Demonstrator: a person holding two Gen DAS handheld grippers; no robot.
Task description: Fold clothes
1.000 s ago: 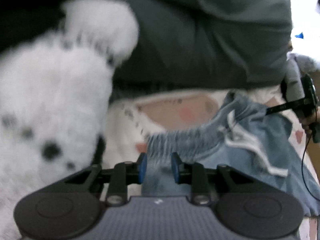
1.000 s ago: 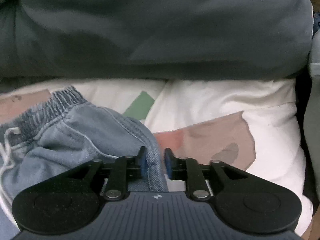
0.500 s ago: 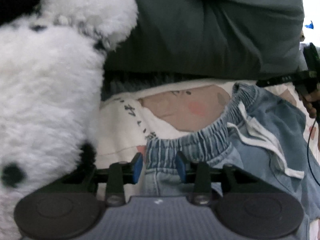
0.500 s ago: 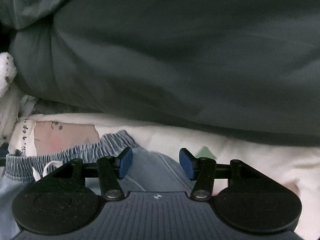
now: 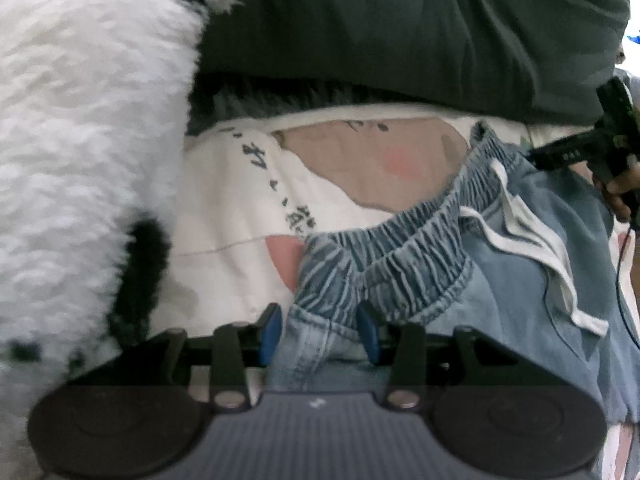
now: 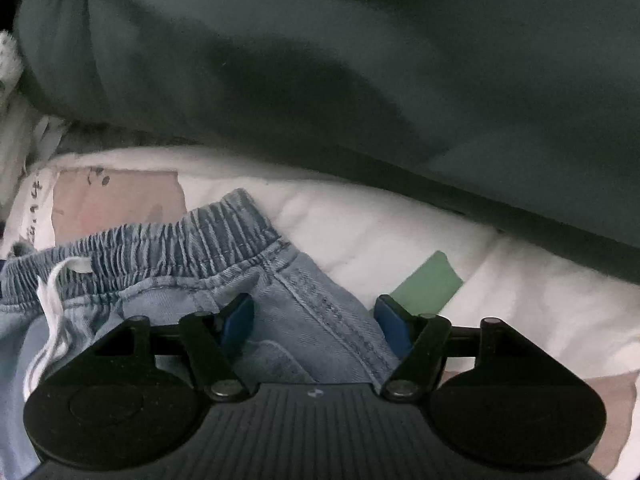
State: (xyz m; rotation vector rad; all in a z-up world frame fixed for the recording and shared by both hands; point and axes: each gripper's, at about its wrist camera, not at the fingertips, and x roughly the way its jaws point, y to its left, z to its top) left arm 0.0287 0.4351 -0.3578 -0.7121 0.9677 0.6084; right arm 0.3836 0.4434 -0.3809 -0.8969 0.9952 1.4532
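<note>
We see the left gripper (image 5: 318, 334) low in its own view, its two blue pads spread partway, with the gathered corner of a pair of light blue denim shorts (image 5: 500, 280) lying between them. The cloth fills the gap, but we cannot tell whether the pads press on it or only frame it. The elastic waistband (image 5: 400, 240) curves away from the gripper toward the upper right, and a white drawstring (image 5: 532, 240) trails across the denim below it.

The right gripper (image 6: 316, 320) has its blue pads spread wide and grips nothing. The side seam of the shorts (image 6: 312, 320) runs up between the pads without touching either one that we can see. The waistband (image 6: 160, 244) stretches to the left, and the drawstring (image 6: 52, 300) hangs near the left edge.

The shorts lie on a white bedsheet (image 5: 224, 208) printed with pink, tan and green shapes (image 6: 428, 284). A fluffy white blanket with black spots (image 5: 88, 128) rises to the left of the left gripper. A dark grey-green pillow (image 6: 360, 60) lies along the far side of the sheet, beyond the shorts. At the right edge of the left view, a hand (image 5: 618, 194) holds the black body of the other gripper.
</note>
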